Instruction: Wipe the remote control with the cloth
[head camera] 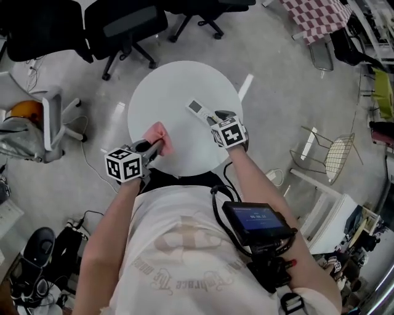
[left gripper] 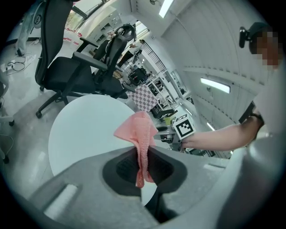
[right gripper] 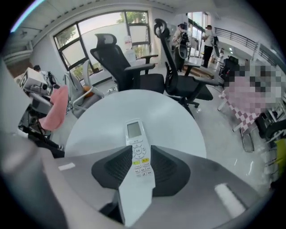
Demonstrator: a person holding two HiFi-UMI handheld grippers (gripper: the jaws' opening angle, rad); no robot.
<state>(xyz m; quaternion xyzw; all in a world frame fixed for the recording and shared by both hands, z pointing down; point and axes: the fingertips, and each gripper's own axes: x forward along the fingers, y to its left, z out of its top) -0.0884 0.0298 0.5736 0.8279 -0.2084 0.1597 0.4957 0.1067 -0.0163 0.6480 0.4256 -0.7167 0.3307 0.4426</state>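
Note:
A white remote control (head camera: pixel 198 107) with a small screen is held over the round white table (head camera: pixel 172 86), and my right gripper (head camera: pixel 217 117) is shut on its lower end. In the right gripper view the remote (right gripper: pixel 136 143) runs out between the jaws, screen end forward, above the tabletop (right gripper: pixel 174 120). My left gripper (head camera: pixel 159 146) is shut on a pink cloth (head camera: pixel 157 133) at the table's near left edge. In the left gripper view the cloth (left gripper: pixel 138 129) stands up from the closed jaws in a folded bunch. Cloth and remote are apart.
Black office chairs (head camera: pixel 123 27) stand beyond the table. A white chair (head camera: pixel 52 117) is on the left and a wire chair (head camera: pixel 335 154) on the right. A checkered cloth (head camera: pixel 317 18) lies at the far right. The person's body is close against the table's near edge.

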